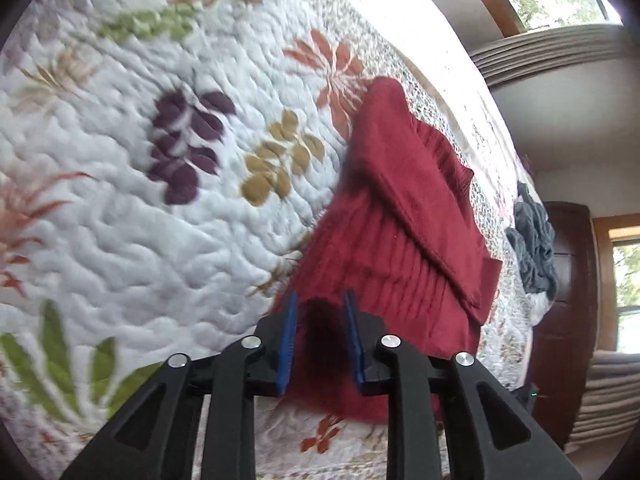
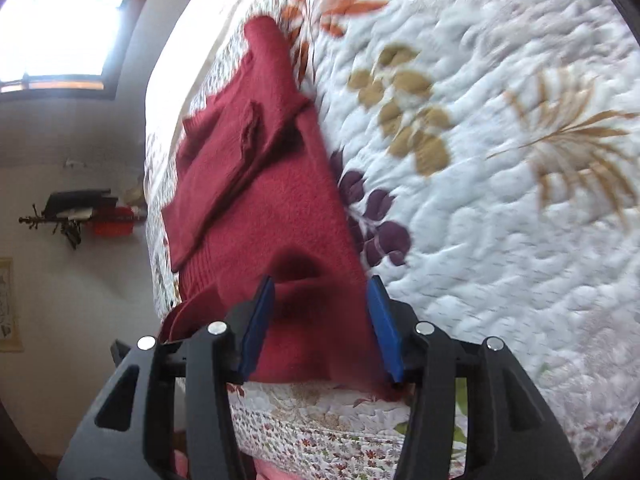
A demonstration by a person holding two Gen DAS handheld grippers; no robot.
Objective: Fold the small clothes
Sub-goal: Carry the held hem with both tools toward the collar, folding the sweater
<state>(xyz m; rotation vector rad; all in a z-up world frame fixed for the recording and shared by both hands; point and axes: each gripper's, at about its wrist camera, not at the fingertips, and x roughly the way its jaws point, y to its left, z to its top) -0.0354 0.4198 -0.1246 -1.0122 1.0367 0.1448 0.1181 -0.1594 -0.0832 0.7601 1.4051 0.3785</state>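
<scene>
A dark red knitted sweater [image 1: 400,208] lies partly folded on the quilted bedspread [image 1: 160,220], with a sleeve laid across its body. My left gripper [image 1: 320,300] is open, its blue pads [image 1: 289,336] on either side of the sweater's near hem. In the right wrist view the same sweater [image 2: 272,200] runs away from me along the bed's edge. My right gripper [image 2: 321,284] is open wide, and a raised bump of the red fabric sits between its blue pads [image 2: 384,328]. Neither pair of pads presses the cloth together.
The white quilt [image 2: 500,240] with leaf prints spreads wide beside the sweater. A heap of grey clothes [image 1: 534,248] lies farther along the bed. A dark wooden door [image 1: 568,280] and a wall rack [image 2: 72,216] stand beyond the bed's edge.
</scene>
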